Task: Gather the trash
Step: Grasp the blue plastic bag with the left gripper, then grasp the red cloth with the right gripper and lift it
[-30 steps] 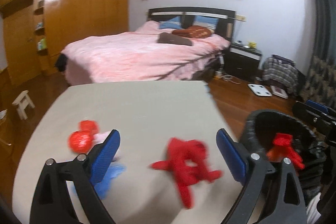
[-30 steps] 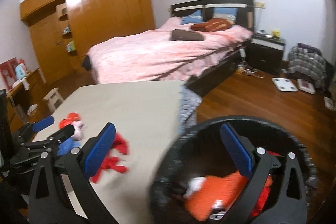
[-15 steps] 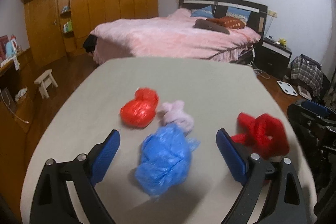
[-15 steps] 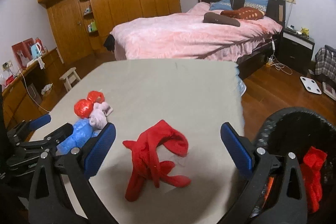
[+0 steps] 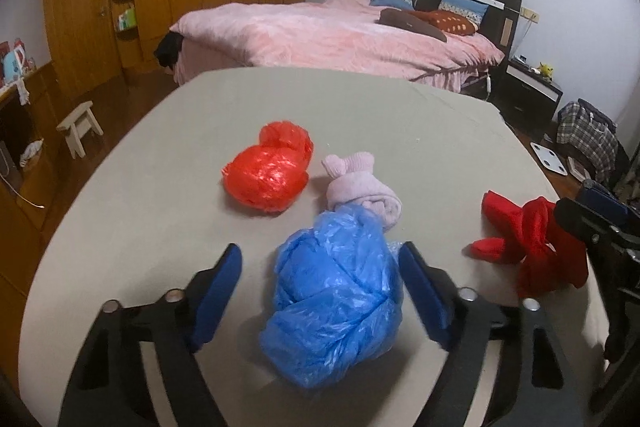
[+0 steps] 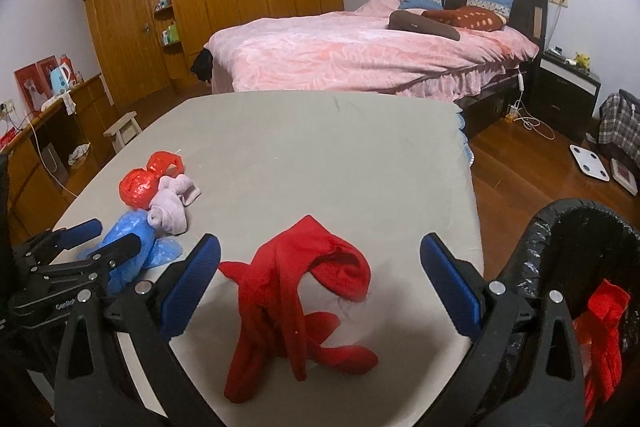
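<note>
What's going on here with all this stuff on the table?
Someone is clearing trash off a table with a grabbing tool in each hand. The left tool is open around a blue bag; the right tool is open over a red cloth. Neither has gripped yet. A red bag and a pink sock also wait. The bin to the right already holds some red trash.

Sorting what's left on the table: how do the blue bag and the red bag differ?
The blue bag sits between the left gripper's open jaws; the red bag lies farther off, untouched. The blue bag touches the pink sock; the red bag lies just beside it. Both are crumpled plastic on the table.
</note>
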